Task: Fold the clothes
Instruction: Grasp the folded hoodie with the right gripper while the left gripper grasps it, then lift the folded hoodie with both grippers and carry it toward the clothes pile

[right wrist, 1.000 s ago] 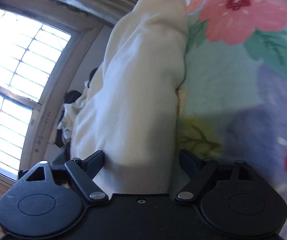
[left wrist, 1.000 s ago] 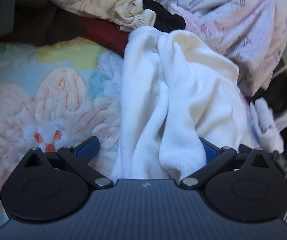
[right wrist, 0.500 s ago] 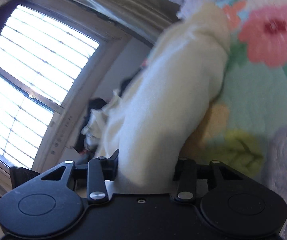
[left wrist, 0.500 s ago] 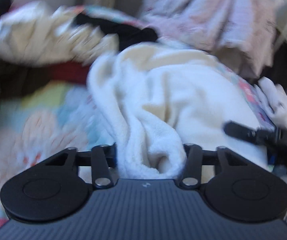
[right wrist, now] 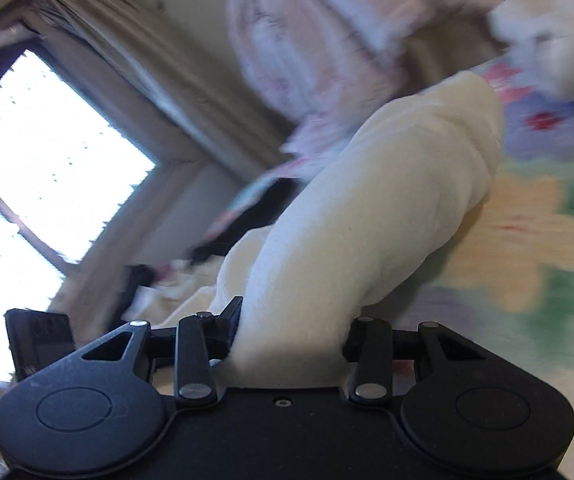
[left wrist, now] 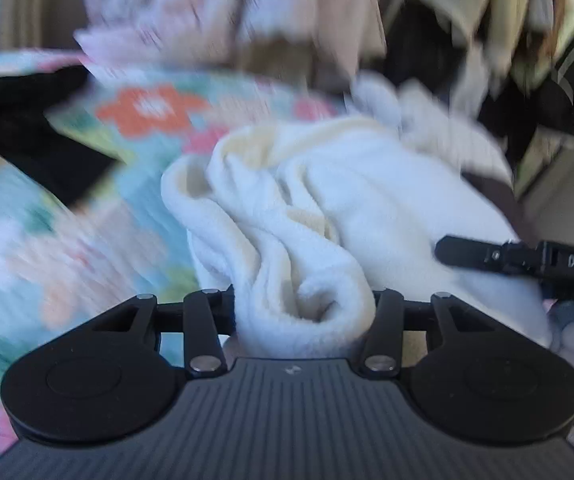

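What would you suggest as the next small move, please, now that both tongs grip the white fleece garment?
Probably draw the two tongs apart to spread it flat. The left tongs pinch a bunched, wrinkled fold of the white fleece garment, and the right tongs clamp another thick roll of it over the floral blanket, so no clean edge is yet laid out for folding.
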A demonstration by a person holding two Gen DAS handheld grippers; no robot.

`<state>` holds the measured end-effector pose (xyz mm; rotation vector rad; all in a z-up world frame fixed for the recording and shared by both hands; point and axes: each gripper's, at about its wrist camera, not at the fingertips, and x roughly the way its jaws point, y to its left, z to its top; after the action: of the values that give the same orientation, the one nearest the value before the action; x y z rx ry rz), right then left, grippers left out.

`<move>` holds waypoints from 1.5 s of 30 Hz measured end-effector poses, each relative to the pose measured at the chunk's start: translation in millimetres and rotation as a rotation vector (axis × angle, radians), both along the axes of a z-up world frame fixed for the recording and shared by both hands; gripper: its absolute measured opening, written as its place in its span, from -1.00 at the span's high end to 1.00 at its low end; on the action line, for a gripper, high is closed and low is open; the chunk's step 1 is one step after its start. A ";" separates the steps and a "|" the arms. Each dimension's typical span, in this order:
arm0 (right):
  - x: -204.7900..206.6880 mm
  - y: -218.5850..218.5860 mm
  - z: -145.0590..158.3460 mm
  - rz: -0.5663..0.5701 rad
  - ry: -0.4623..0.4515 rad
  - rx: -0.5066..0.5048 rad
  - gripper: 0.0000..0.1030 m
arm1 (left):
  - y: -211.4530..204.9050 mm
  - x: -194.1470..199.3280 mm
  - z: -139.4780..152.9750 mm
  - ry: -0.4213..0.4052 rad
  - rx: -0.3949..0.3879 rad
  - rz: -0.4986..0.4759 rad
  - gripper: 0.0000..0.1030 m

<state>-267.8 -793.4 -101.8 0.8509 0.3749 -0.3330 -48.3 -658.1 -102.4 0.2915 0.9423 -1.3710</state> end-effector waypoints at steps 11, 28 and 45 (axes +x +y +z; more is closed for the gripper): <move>-37.3 -29.2 -48.7 -0.019 0.070 0.225 -0.19 | 24.2 45.3 18.7 0.081 -0.020 -0.021 -0.10; -28.3 -74.6 -74.1 -0.064 0.042 0.271 -0.60 | -34.5 35.5 -39.5 0.004 0.056 -0.146 -0.80; -33.2 -76.7 -83.2 -0.057 0.063 0.355 -0.73 | -2.0 67.9 -98.2 0.447 0.008 0.071 -1.00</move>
<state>-301.0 -870.1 -185.0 1.2022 0.4772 -0.3523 19.6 -660.1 -200.6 -0.0490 1.3129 -1.3938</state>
